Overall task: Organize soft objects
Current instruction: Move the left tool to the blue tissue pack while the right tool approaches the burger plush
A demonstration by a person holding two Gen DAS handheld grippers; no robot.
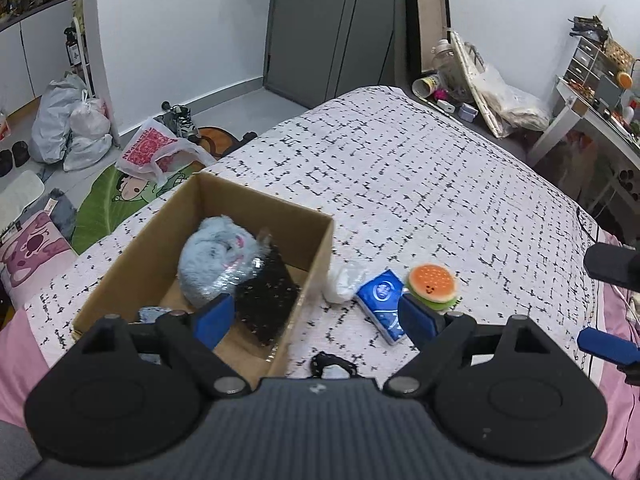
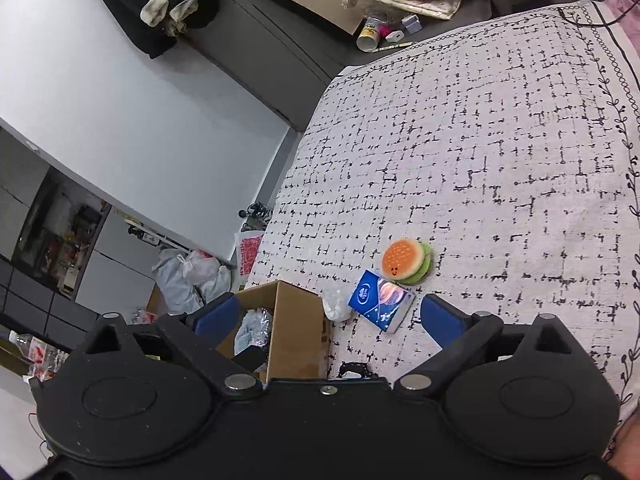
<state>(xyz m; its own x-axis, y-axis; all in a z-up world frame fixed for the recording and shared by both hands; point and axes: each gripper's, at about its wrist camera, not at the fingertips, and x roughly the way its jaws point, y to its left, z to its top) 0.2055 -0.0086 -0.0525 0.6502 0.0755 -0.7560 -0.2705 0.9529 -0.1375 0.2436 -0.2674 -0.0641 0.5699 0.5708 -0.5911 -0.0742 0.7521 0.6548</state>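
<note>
An open cardboard box stands on the bed and holds a pale blue plush toy in clear wrap and a black glittery item. To the right of the box lie a white crumpled bag, a blue tissue pack and a burger plush. My left gripper hangs open over the box's right wall, nothing between its fingers. My right gripper is open too, above the box edge and the tissue pack. A small black item lies just below both grippers.
The bed cover is white with black dashes and stretches far ahead. The other gripper's blue pad shows at the right edge. Plastic bags, shoes and mats lie on the floor to the left. A cluttered desk stands at the far right.
</note>
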